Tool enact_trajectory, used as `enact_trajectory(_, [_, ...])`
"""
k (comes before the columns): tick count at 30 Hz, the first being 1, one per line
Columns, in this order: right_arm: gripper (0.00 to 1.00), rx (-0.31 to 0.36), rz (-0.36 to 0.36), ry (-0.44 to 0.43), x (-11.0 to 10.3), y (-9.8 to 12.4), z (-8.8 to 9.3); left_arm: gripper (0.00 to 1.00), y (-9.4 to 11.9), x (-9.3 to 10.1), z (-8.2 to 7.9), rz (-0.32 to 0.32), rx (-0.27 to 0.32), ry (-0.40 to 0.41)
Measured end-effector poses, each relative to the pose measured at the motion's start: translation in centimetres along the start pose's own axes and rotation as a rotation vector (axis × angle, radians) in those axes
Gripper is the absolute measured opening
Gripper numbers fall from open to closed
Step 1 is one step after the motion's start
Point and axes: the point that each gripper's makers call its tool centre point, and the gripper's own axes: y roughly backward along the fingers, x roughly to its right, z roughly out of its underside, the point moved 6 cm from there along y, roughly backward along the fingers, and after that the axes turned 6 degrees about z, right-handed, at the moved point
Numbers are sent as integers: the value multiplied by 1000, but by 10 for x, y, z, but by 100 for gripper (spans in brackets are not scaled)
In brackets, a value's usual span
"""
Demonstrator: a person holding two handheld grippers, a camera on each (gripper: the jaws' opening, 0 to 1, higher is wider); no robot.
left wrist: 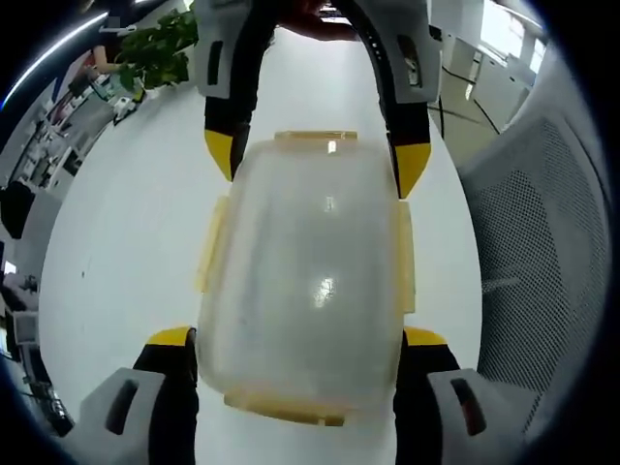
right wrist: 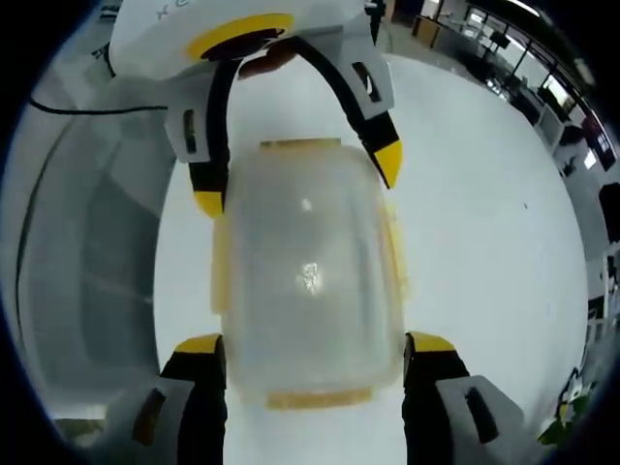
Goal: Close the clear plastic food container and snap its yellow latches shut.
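The clear plastic food container [left wrist: 310, 271] lies lid-up on the white table, with pale yellow latches [left wrist: 209, 242] along its sides and ends. My left gripper [left wrist: 298, 337] is open wide, its yellow-tipped jaws astride the container's near end and close against both sides. My right gripper [left wrist: 315, 160] comes in from the far end, its jaws spread the same way around that end. In the right gripper view the container [right wrist: 308, 271] sits between the jaws of my right gripper [right wrist: 315, 344], and my left gripper [right wrist: 297, 179] straddles the far end. The lid looks down on the box.
The white table [left wrist: 126, 252] stretches out to one side of the container. A grey mesh office chair [left wrist: 542, 262] stands close beside the table edge. A green plant [left wrist: 160, 48] and office desks lie farther back.
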Motion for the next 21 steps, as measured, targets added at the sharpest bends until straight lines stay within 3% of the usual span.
enact_trajectory(21, [74, -6, 1, 2, -4, -8, -25, 85, 10, 0, 25, -2, 2, 3])
